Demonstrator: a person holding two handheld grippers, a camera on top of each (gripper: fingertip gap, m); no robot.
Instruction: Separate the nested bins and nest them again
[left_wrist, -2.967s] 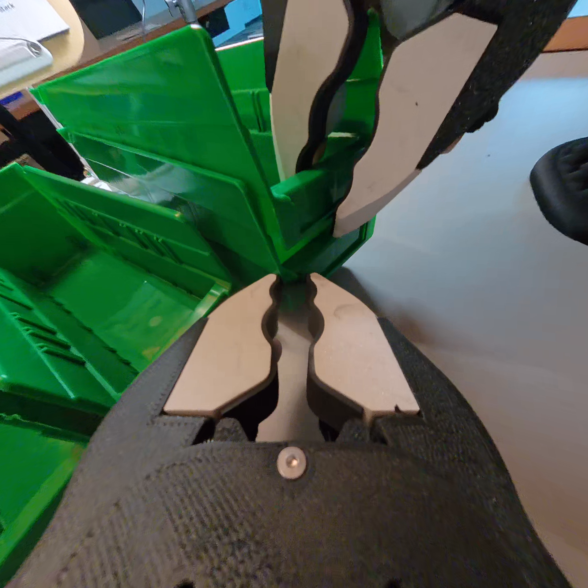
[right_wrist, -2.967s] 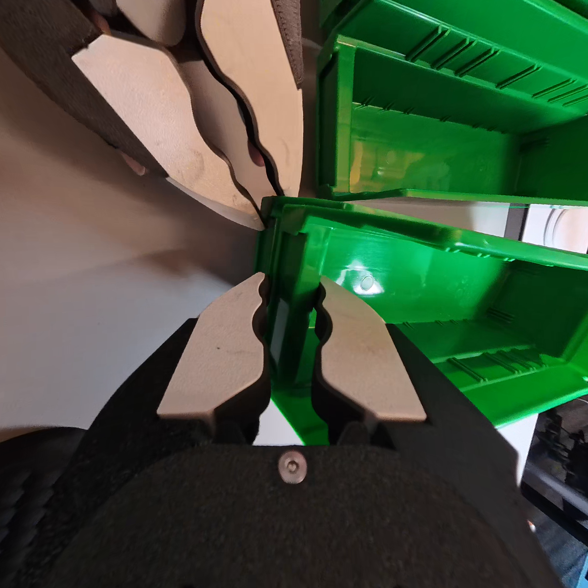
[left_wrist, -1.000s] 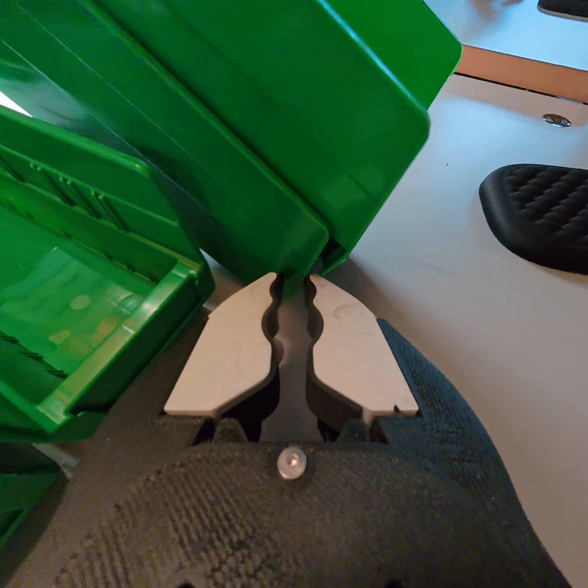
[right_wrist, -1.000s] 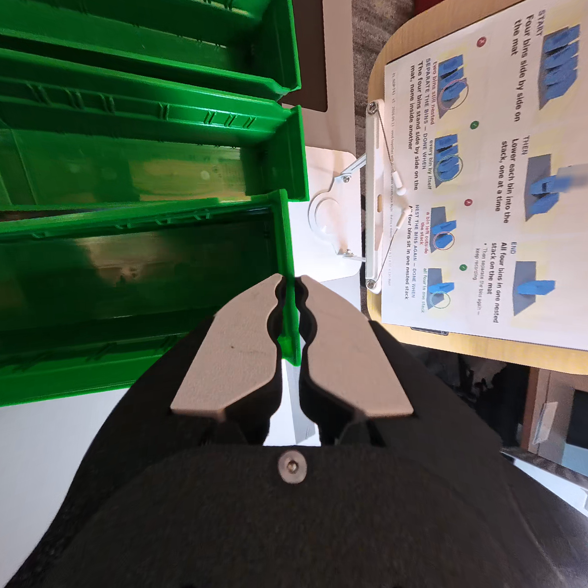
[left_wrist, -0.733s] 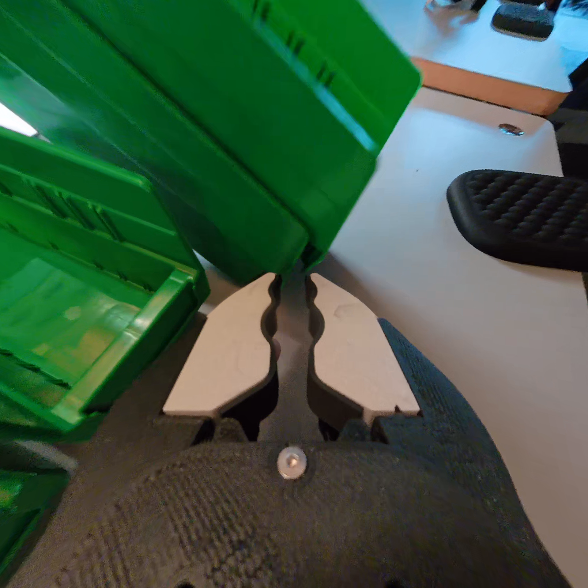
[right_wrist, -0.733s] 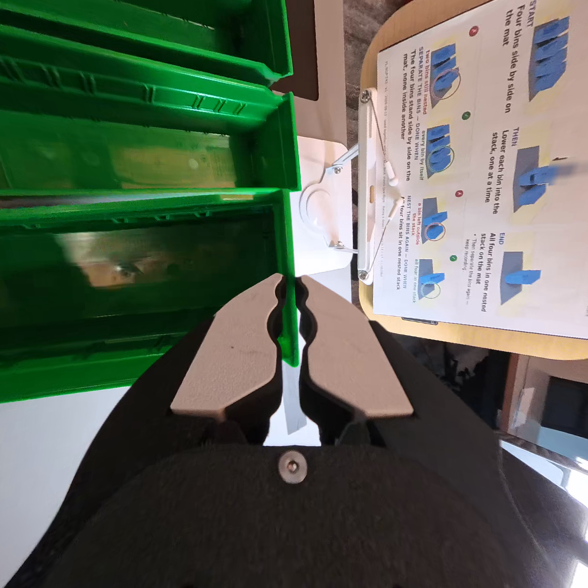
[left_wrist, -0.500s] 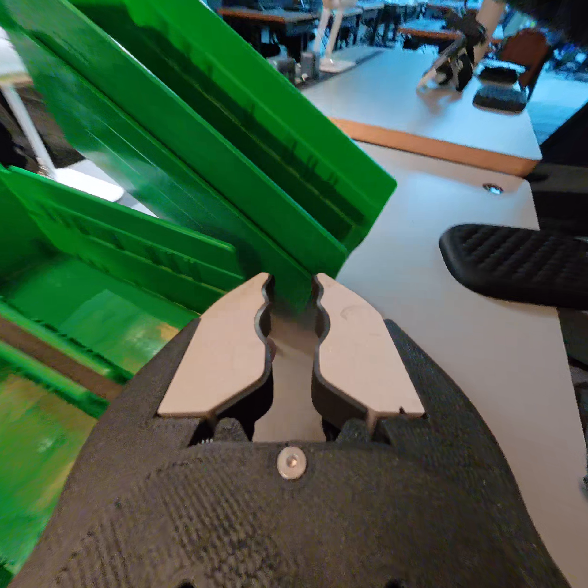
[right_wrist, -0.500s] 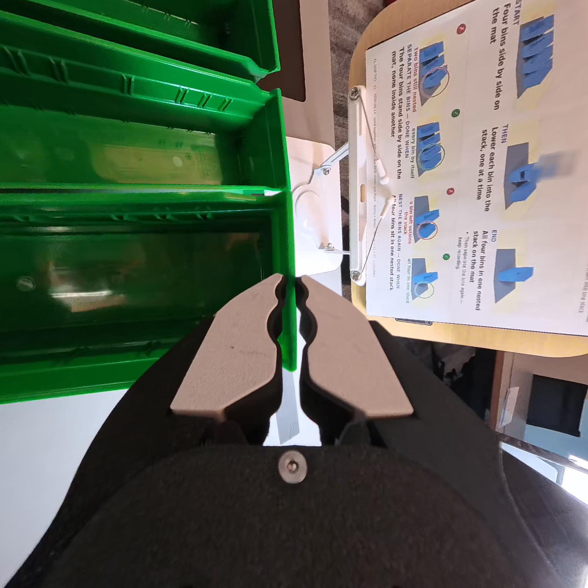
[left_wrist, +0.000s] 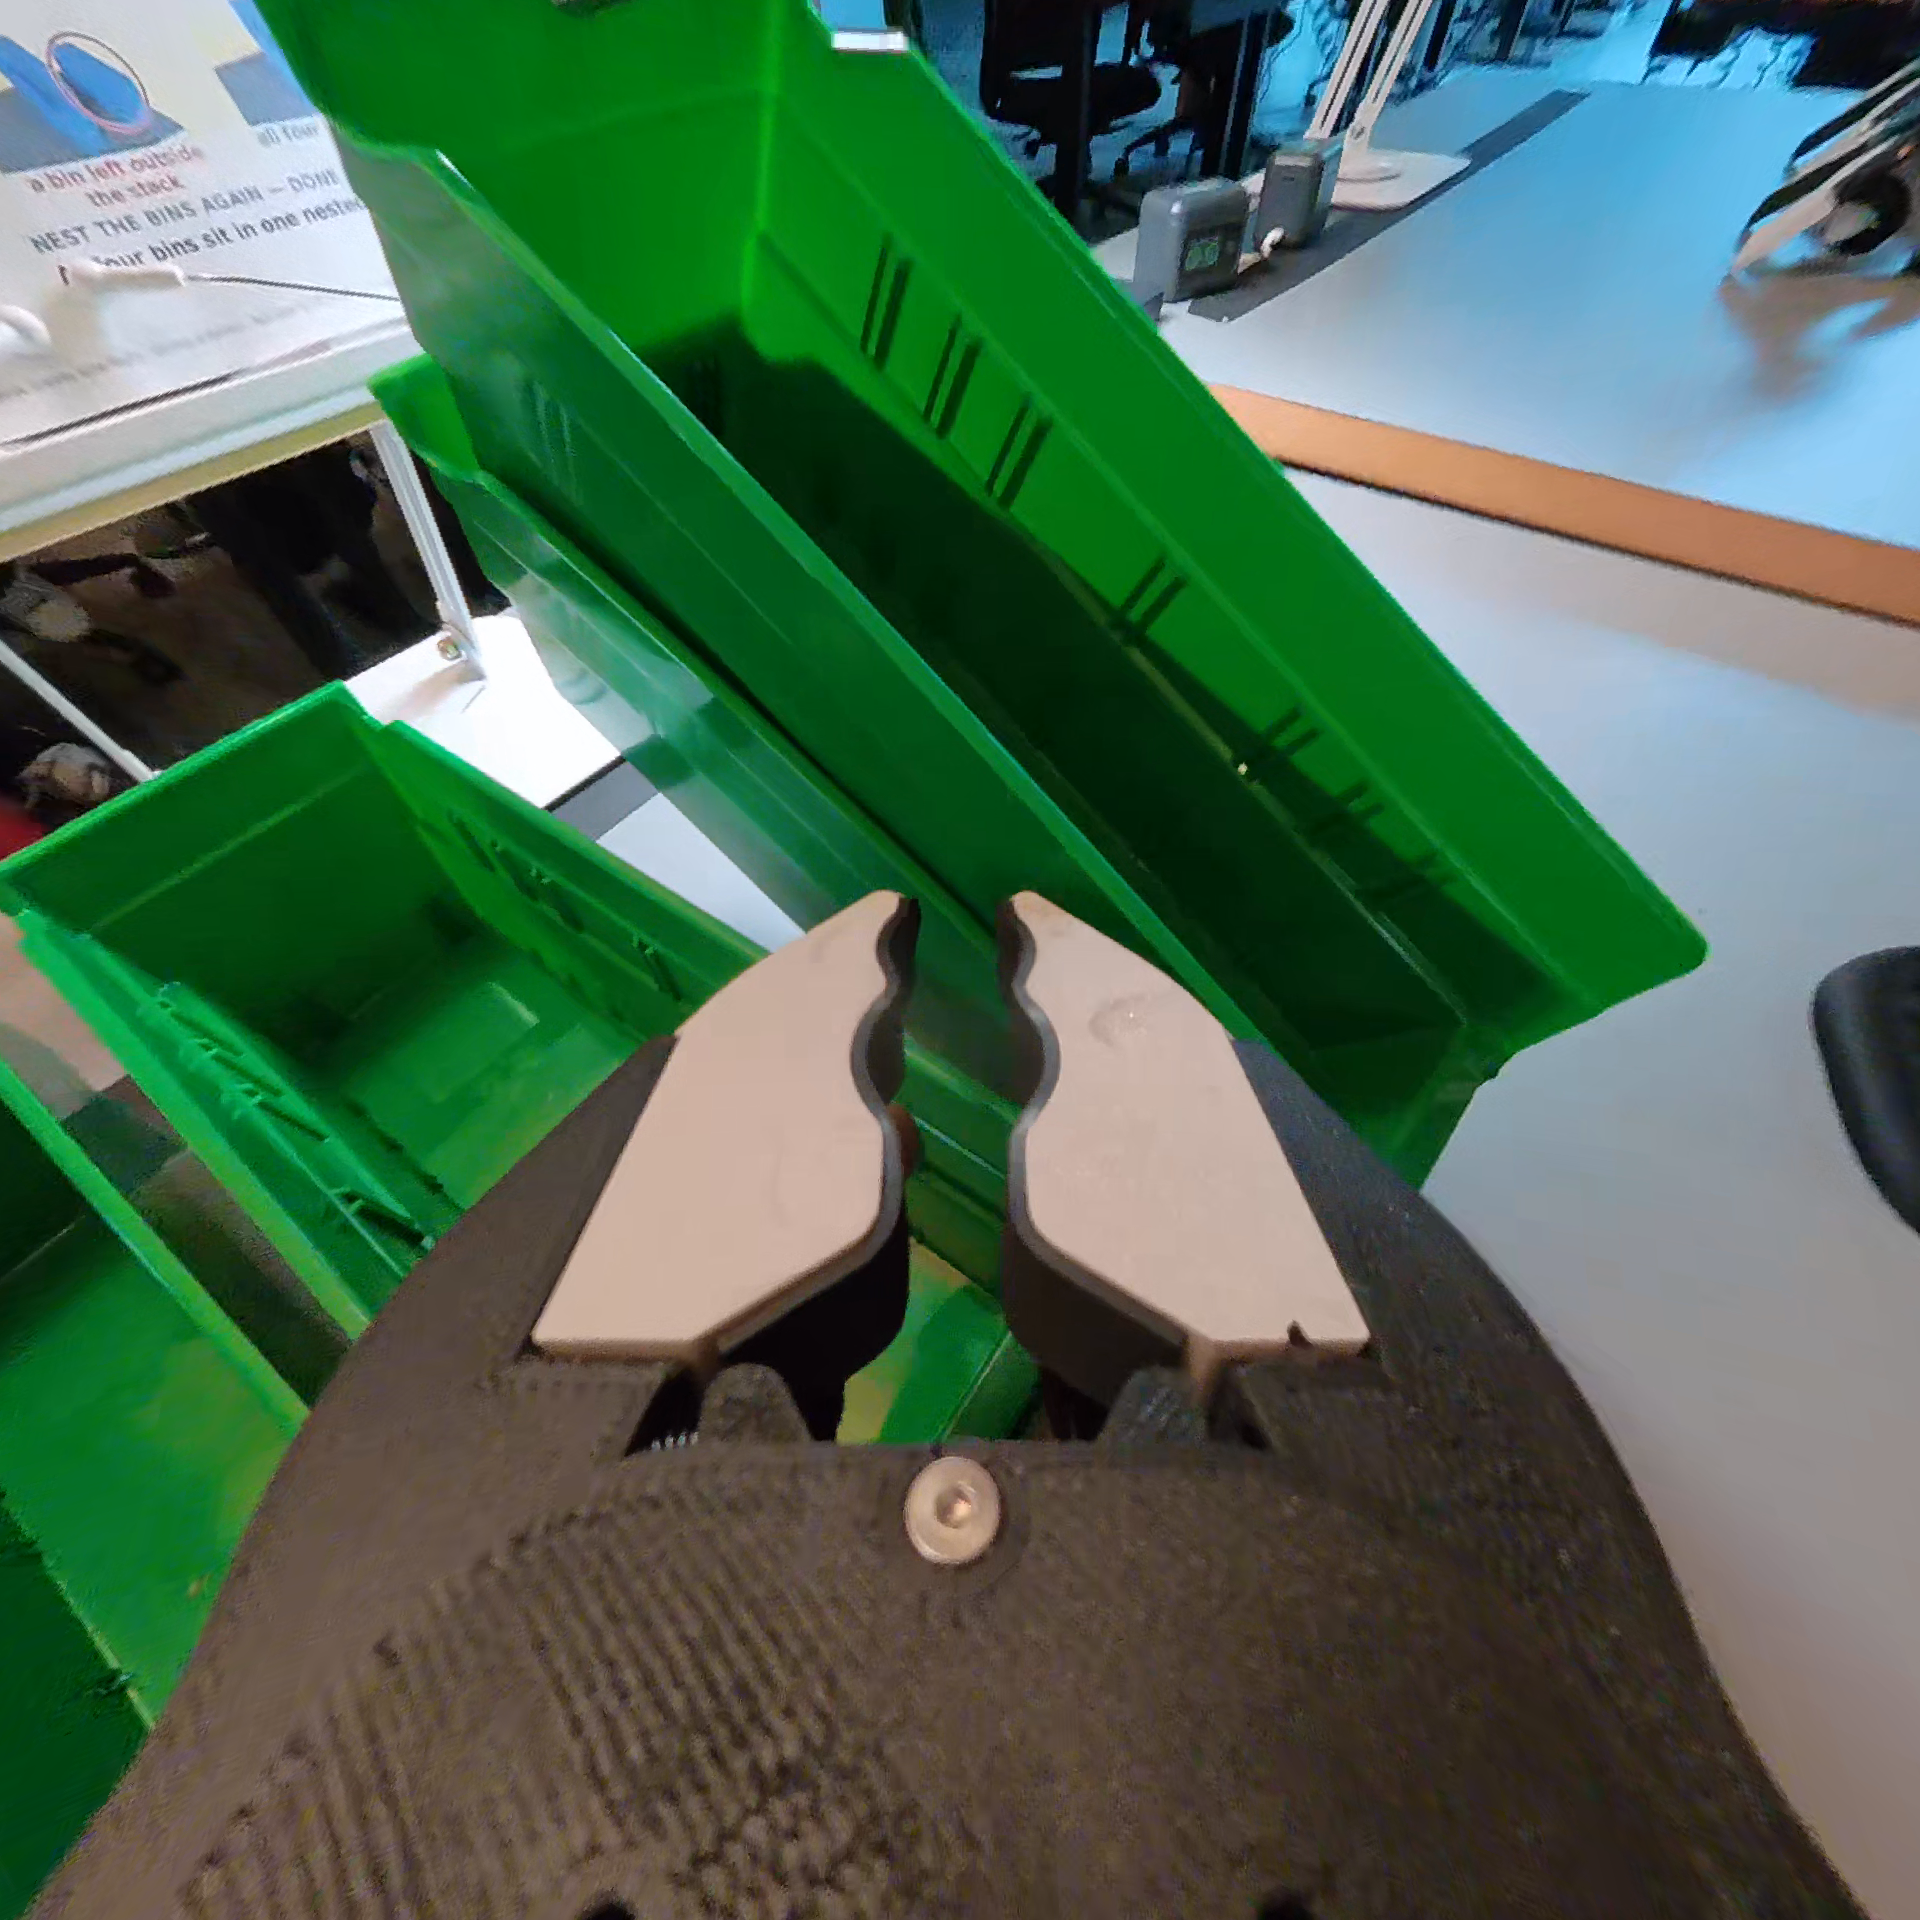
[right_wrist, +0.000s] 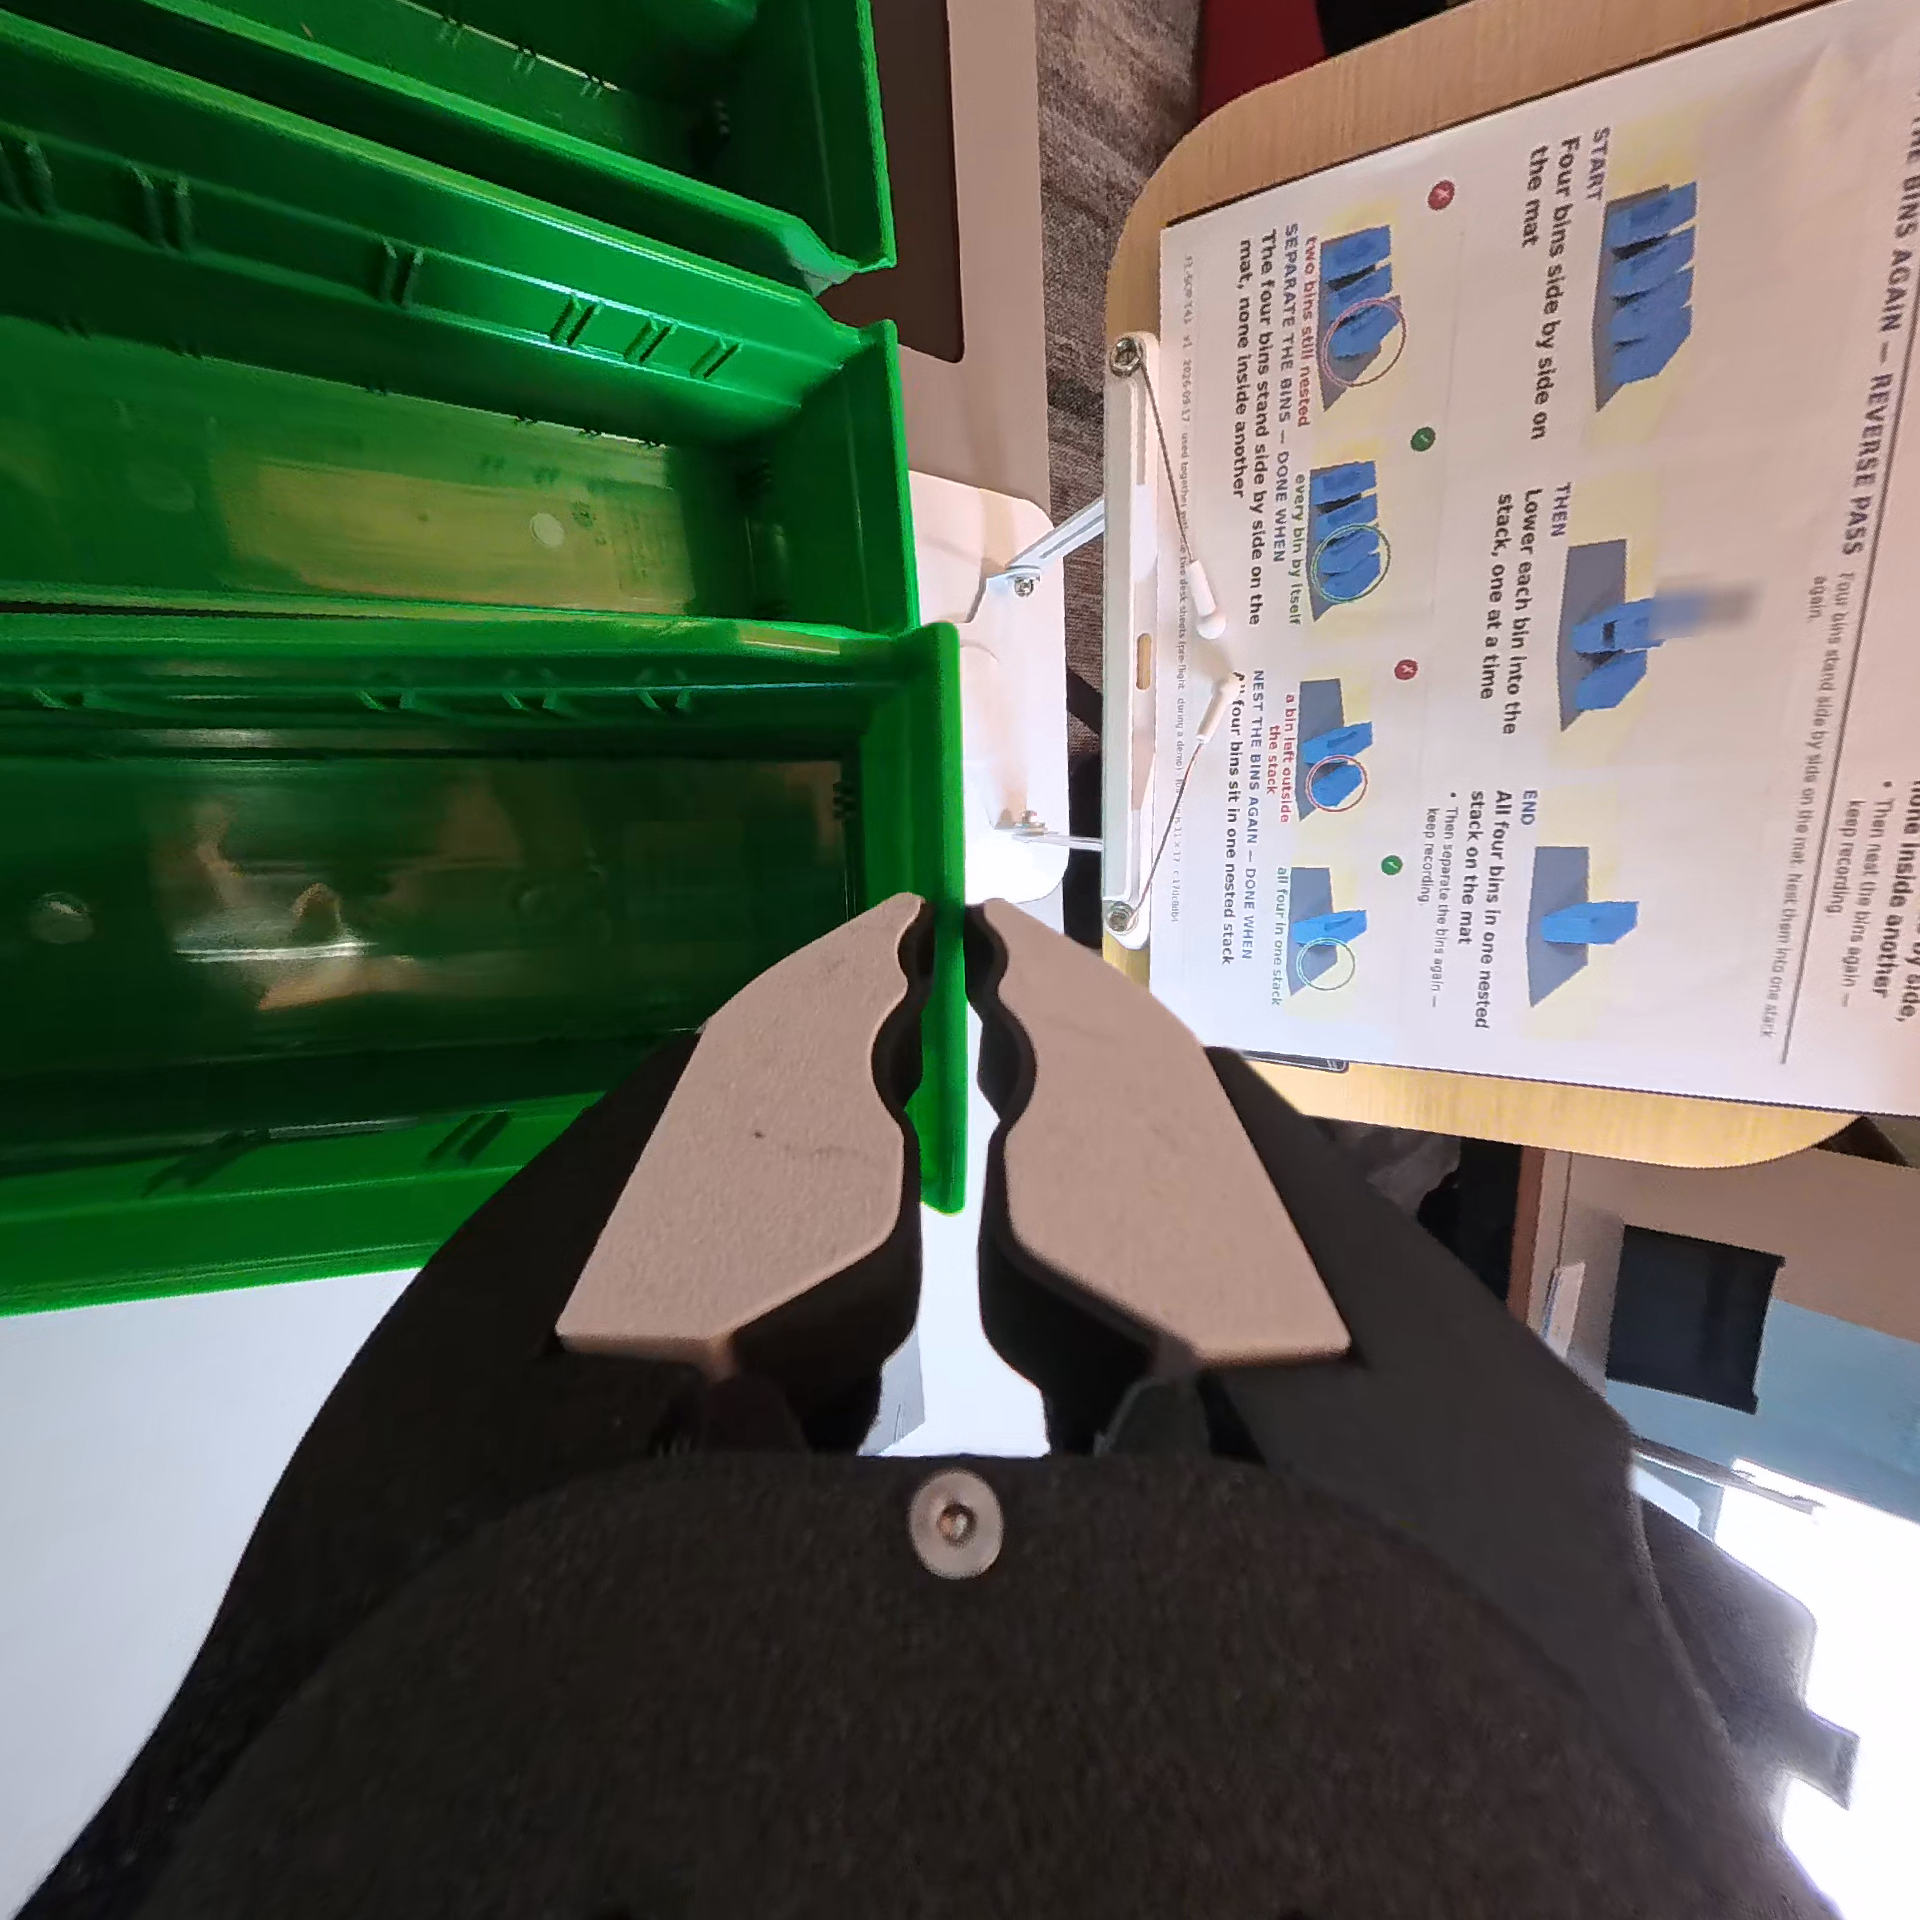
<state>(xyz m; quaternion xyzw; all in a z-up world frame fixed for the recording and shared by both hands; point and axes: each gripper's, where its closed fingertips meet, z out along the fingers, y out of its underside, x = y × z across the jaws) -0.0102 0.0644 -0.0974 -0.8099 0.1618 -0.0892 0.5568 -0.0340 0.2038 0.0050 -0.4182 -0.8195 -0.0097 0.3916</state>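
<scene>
Several green plastic bins lie on a pale table. I hold one bin with both grippers, tilted with its far end raised. My left gripper is shut, with a narrow gap, on its near lower corner. Its open inside faces the left wrist camera. In the right wrist view my right gripper is shut on the thin end wall of this bin. A second rim shows just under the held bin. Another open bin lies close beside it on the left.
Two more green bins lie side by side past the held one. A printed instruction sheet on a wooden board stands beyond a white clip stand. A black padded thing lies on the table to the right. The gap from one gripper's tips to the other's is roughly 20 cm.
The held bin's far end has risen and the left wrist view now looks down into it. The left jaws widened slightly half a second ago and narrowed again. The right grip is unchanged.
</scene>
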